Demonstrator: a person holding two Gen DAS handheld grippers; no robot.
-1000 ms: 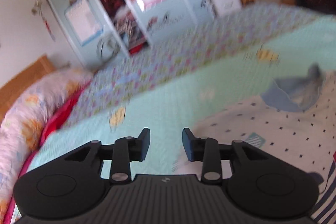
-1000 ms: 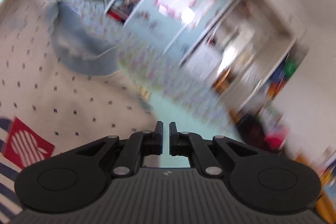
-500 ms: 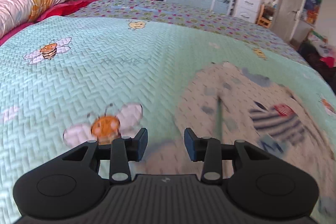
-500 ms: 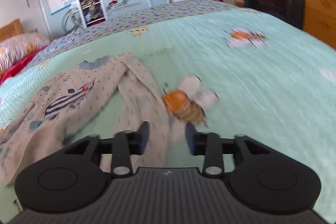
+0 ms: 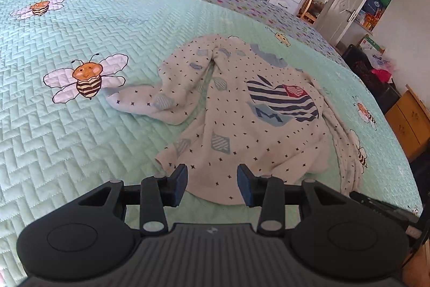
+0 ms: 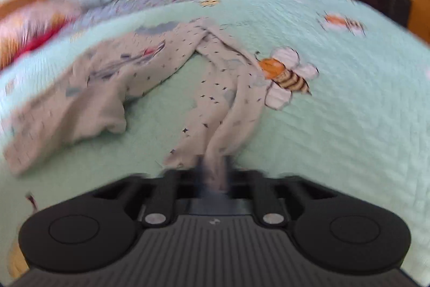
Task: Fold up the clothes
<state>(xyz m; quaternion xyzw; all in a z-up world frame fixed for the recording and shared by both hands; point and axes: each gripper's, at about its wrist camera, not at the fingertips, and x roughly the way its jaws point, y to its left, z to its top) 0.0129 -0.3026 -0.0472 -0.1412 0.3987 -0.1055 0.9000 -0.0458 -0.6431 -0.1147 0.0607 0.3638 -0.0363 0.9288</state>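
tool (image 6: 213,174) seemingly pinching garment (image 6: 215,98), quilt (image 6: 349,112).

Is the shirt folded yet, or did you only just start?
Only just started. The spotted shirt lies crumpled on the green bee quilt, with no neat fold in it. The right gripper looks pinched on one sleeve, though that view is blurry. The left gripper is open over the shirt's near edge. Flattening and every fold are left.
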